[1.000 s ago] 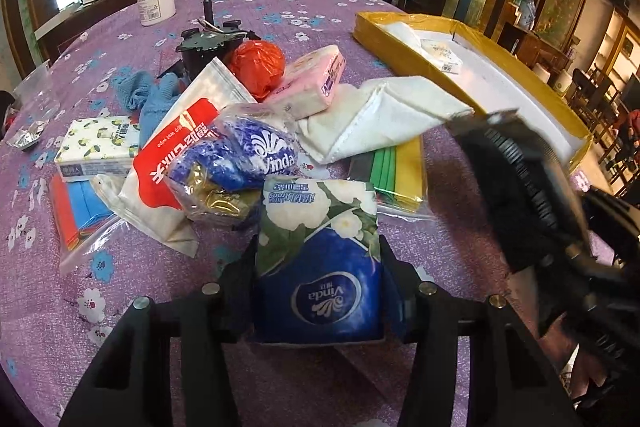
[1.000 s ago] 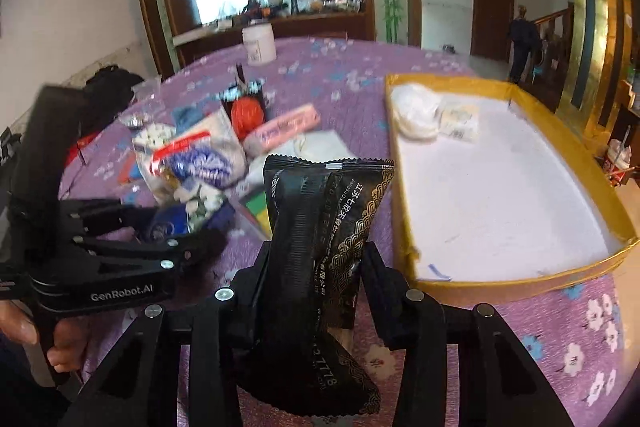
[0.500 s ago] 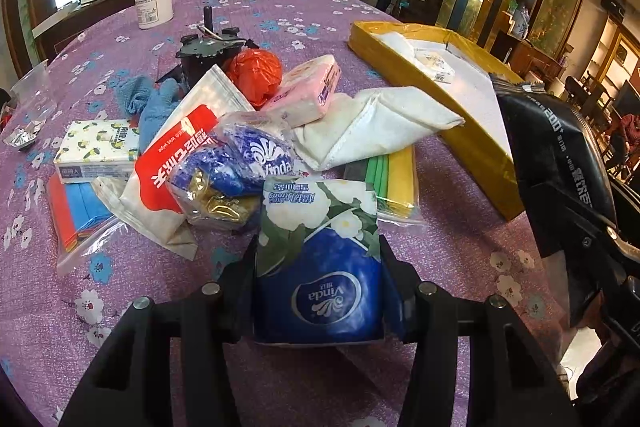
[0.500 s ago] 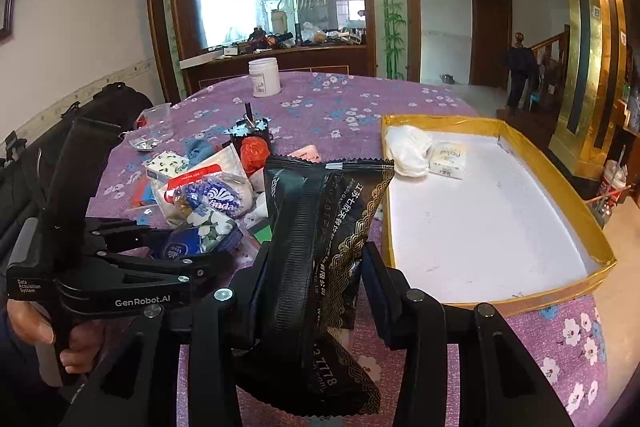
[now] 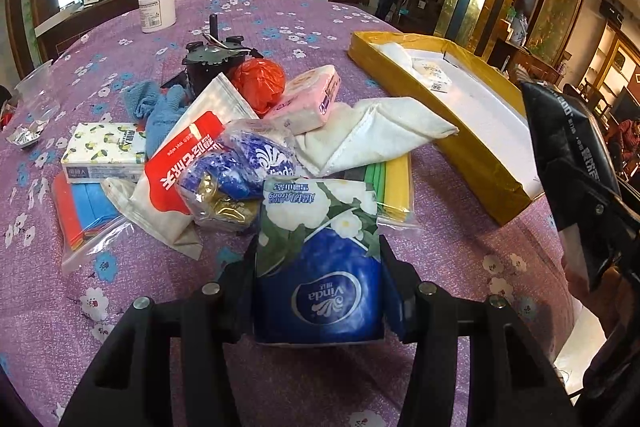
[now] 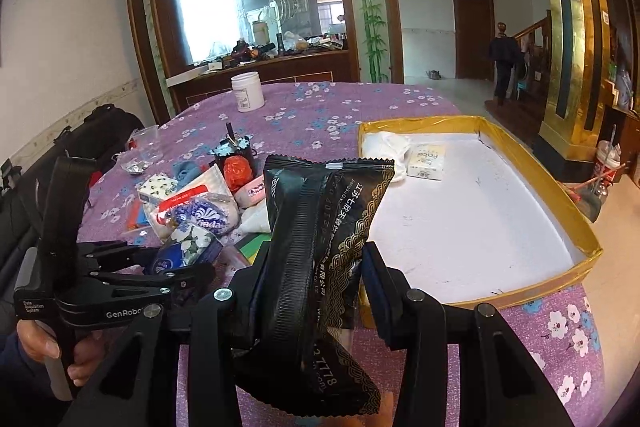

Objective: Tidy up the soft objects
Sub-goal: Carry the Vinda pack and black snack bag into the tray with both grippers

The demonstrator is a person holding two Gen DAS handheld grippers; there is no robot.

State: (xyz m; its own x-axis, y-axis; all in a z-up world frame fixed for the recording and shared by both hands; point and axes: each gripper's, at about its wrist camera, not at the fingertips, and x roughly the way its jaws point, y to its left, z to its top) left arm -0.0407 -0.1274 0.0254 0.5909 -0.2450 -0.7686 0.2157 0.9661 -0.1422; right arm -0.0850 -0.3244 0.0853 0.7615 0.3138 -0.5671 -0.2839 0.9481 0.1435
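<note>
My left gripper point(image 5: 318, 259) is shut on a blue and green Vinda tissue pack point(image 5: 320, 259), held just above the purple tablecloth in front of a heap of soft goods. In the right wrist view my right gripper point(image 6: 314, 263) is shut on a black and gold packet point(image 6: 320, 227), held upright near the front left corner of the gold-rimmed tray point(image 6: 520, 297). A white cloth point(image 6: 384, 145) and a small white pack point(image 6: 427, 161) lie at the tray's far end. The left gripper point(image 6: 192, 259) with its tissue pack shows left of the black packet, a hand point(image 6: 44, 347) on its handle.
The heap holds a white folded cloth point(image 5: 372, 135), a pink pack point(image 5: 312, 99), a red and white wipes bag point(image 5: 188, 163), a blue patterned bag point(image 5: 248, 163), an orange bag point(image 5: 260, 79) and coloured cloths point(image 5: 392, 183). A white jar point(image 5: 157, 7) and a black motor point(image 5: 214, 63) stand farther back.
My right gripper has risen a little with the black packet, showing more of the room and tray. In the left view it has slid to the right edge. The left gripper has stayed put.
</note>
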